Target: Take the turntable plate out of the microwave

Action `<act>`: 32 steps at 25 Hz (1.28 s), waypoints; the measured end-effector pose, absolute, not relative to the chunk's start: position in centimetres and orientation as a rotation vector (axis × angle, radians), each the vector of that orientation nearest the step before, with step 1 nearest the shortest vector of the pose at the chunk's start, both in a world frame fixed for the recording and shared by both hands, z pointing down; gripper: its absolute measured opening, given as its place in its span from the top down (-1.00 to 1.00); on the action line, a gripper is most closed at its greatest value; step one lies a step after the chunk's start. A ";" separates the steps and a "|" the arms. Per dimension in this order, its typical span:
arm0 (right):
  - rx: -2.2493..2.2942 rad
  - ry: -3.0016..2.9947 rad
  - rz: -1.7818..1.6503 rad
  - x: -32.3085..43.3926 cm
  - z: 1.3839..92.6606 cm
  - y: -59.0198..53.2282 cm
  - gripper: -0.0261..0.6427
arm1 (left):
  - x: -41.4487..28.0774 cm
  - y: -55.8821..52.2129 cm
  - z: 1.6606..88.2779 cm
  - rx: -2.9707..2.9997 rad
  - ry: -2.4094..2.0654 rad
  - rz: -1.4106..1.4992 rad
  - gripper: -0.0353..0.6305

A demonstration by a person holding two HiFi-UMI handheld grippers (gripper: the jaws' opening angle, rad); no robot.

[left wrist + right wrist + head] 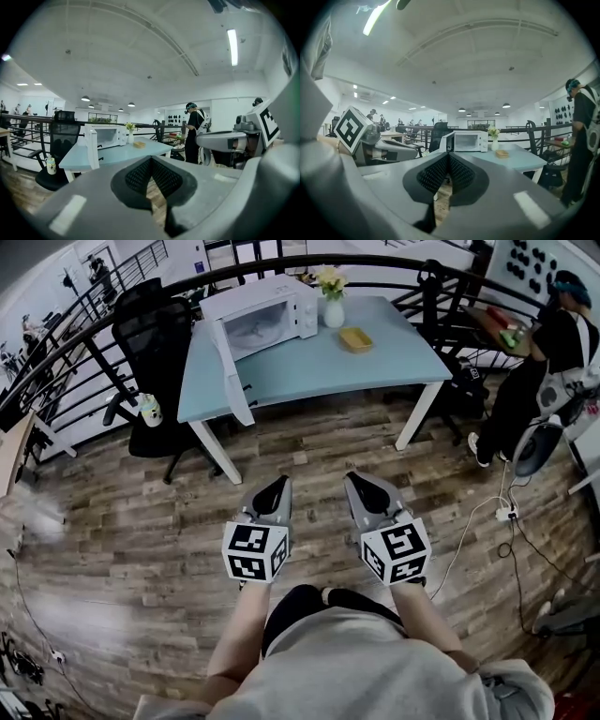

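— Where to look for the turntable plate [255, 331]?
— Inside the microwave [272, 310], at the far left corner of the bench [394, 362]. Seen only as a pale, flat, glassy shape on the floor of the cavity; rim too blurred to describe further.

— And the microwave door [230, 371]?
— Swung wide open, reaching toward the front left corner of the bench.

— How many things on the bench?
— Three. One white microwave. One white vase [333, 307] with yellow flowers, just beside the microwave along the far edge. One yellow dish [355, 338], near the vase, more toward the middle.

— How many tools?
— Two. Left tool [277, 486] and right tool [360, 482], side by side over the wooden floor [141, 521], well apart from the front edge of the bench, both pointing toward it.

— Spread or pressed together?
— Pressed together at the tips, both of them. Nothing pinched between, only a slit of floor visible behind the tips.

— Anything else to count?
— One black chair [155, 343] at the left edge of the bench, with one small pale cup [149, 411] near its seat. One person [548, 352] in dark clothes beyond the right edge.
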State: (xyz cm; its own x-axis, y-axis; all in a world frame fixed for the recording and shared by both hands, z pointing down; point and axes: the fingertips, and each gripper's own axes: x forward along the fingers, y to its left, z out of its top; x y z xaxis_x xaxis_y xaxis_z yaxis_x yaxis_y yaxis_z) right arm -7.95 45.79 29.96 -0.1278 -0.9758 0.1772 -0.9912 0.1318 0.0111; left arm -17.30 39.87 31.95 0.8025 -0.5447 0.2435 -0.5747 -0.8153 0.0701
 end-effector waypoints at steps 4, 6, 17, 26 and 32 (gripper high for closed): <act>1.990 -2.283 0.195 -7.0 30.5 46.9 0.88 | -15.9 40.8 31.7 2.870 -0.880 0.299 0.89; 1.991 -2.281 0.224 -6.4 31.0 47.2 0.88 | -15.3 41.0 31.8 2.857 -0.881 0.286 0.89; 2.014 -2.268 0.244 -3.6 32.3 43.0 0.88 | -12.2 37.5 34.0 2.812 -0.868 0.300 0.89; 1.991 -2.306 0.278 -1.8 32.4 33.3 0.88 | -10.4 27.7 34.4 2.766 -0.881 0.276 0.89; 2.036 -2.256 0.290 0.7 32.1 26.9 0.88 | -8.5 20.8 34.5 2.760 -0.828 0.273 0.89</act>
State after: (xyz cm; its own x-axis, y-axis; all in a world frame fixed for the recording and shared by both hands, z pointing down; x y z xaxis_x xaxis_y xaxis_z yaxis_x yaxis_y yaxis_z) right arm 0.74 26.89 32.14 -0.1080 -0.9754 0.1921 -0.9923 0.0940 -0.0805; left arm -8.52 20.79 34.46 0.8214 -0.5139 0.2474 -0.5601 -0.8086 0.1802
